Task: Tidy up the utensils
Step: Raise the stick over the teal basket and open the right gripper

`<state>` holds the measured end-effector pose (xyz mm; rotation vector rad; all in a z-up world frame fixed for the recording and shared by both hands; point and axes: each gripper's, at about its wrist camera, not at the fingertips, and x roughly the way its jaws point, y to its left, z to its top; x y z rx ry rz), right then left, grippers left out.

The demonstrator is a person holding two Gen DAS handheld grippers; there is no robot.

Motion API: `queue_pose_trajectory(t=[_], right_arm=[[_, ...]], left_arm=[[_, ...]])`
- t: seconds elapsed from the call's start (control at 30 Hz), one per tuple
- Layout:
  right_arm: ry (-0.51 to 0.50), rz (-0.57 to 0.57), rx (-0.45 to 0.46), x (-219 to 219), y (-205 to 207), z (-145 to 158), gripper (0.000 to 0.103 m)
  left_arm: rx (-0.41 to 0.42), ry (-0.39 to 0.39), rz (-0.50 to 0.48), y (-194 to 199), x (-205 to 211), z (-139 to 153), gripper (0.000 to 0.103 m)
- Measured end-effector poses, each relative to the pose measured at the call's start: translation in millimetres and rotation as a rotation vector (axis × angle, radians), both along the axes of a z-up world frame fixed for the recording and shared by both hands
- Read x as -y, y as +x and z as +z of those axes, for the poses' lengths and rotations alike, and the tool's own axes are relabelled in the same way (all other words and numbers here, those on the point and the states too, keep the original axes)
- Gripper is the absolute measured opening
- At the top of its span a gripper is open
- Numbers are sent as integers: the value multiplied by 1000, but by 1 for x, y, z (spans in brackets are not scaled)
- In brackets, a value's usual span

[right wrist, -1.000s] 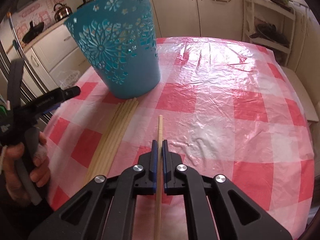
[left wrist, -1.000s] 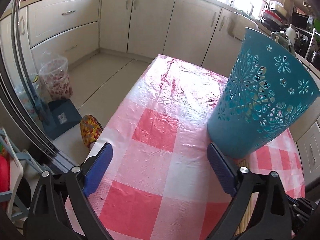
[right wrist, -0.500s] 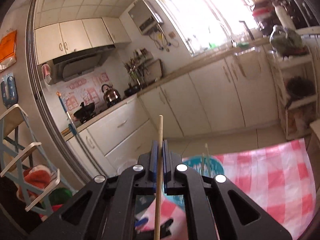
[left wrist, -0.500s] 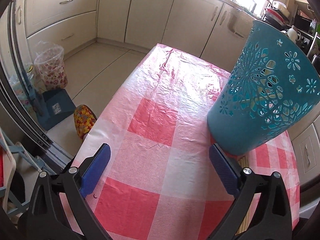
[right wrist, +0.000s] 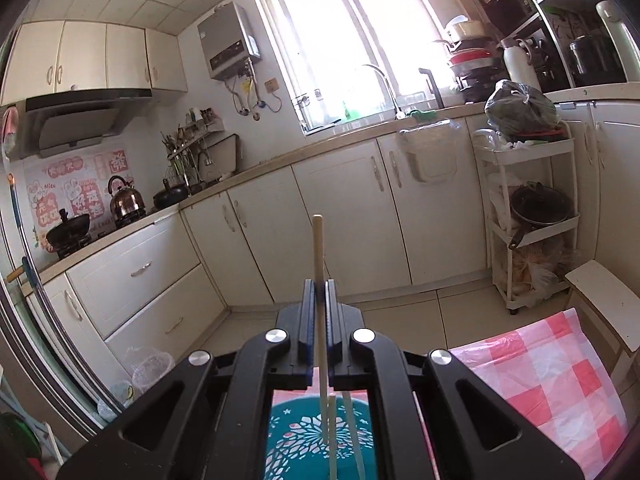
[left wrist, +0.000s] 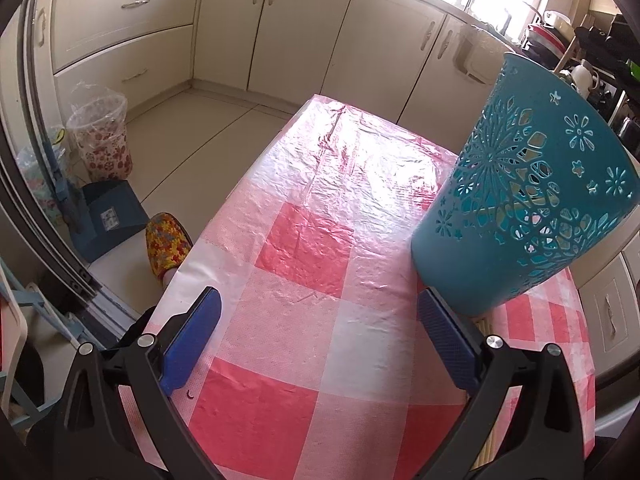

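Note:
A teal perforated basket stands on the red-and-white checked tablecloth, right of my left gripper, which is open and empty low over the cloth. A bundle of chopsticks lies on the cloth behind the right finger. My right gripper is shut on one wooden chopstick, held upright directly above the basket, whose inside shows below the jaws with two chopsticks standing in it.
Cream kitchen cabinets ring the floor beyond the table. A patterned bin and a slipper sit on the floor at left. A white shelf cart and a stool stand at right.
My right gripper lifted the chopstick off the cloth, turned it upright and carried it over the basket. My left gripper drifted slightly, staying open.

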<state>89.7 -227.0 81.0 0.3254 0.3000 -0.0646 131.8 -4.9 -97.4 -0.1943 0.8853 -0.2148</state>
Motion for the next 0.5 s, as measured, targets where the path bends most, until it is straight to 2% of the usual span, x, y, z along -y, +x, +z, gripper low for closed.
queue_pose_trajectory(t=[0.17,0.27,0.33,0.5], right_arm=[[-11,52,-42,-6,-1,-7,7],[-17,68,-49,-8,-11,-4,18],[-23,78,-36,-8,-21,1,19],[-53,82,27,-6,-68,19,32]], left_arm=[[2,8,-2,-1,1,1,95],[2,8,2,-1,0,0,95],[2,11,3,-1,0,1,95],[12,24,6,-2,2,2,95]])
